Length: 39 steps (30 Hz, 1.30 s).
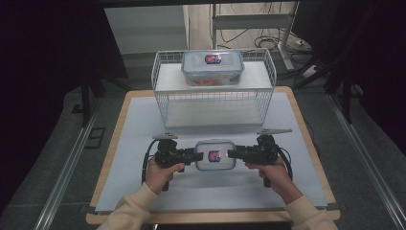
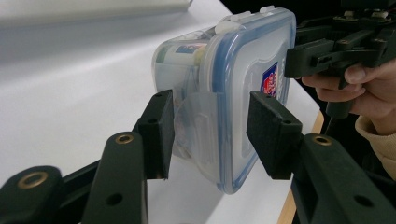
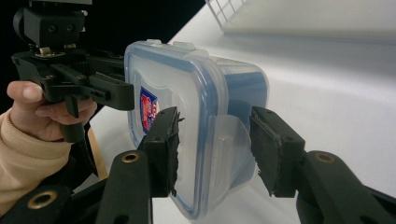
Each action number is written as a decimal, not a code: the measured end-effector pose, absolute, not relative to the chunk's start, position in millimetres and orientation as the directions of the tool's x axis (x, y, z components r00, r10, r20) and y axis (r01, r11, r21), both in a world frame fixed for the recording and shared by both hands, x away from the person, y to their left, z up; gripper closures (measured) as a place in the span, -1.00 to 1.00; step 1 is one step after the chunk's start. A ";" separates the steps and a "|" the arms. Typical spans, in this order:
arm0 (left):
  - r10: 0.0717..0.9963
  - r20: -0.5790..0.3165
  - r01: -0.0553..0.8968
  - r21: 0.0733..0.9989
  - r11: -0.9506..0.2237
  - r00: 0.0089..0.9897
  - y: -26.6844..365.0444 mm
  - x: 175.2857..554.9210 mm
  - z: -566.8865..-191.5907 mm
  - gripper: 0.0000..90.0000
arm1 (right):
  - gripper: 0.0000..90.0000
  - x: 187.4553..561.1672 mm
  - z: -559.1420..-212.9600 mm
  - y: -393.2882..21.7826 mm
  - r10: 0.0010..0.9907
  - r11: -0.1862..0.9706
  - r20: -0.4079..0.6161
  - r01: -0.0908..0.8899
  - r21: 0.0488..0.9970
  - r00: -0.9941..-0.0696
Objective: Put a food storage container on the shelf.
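Both grippers clamp the small clear box [image 1: 215, 155] at lower centre of frame: left gripper [image 1: 194, 155] on its left end, right gripper [image 1: 233, 154] on its right end, jaws approx half open, pads pressing lid and base.

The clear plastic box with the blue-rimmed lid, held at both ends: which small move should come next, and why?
Probably carry the clear plastic box forward toward the white wire basket. Left tongs and right tongs clamp its ends, and a matching box sits on top.
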<state>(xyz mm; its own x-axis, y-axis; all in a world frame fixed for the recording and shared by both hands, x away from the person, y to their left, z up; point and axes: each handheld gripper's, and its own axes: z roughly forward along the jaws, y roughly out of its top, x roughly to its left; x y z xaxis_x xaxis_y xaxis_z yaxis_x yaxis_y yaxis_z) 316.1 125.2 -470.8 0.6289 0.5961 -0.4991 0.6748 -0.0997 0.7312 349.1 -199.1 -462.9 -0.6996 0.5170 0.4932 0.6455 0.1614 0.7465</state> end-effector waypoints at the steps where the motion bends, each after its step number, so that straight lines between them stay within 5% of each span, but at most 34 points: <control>1: 0.596 -0.494 0.669 0.736 -0.101 0.633 125.3 317.4 -467.2 0.18 | 0.17 349.1 -462.9 -199.1 0.517 0.161 0.493 0.646 0.746 -0.700; 39: 0.595 -0.381 0.531 0.842 -0.092 0.708 126.6 361.7 -338.2 0.17 | 0.17 387.8 -331.2 -198.2 0.524 0.133 0.375 0.508 0.851 -0.765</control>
<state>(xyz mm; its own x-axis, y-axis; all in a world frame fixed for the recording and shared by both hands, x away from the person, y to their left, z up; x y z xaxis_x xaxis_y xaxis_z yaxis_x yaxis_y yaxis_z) 361.7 126.6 -338.2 0.7077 0.5947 -0.3814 0.5313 -0.0921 0.8422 387.8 -198.2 -331.2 -0.7649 0.5236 0.3752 0.5085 0.1332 0.8507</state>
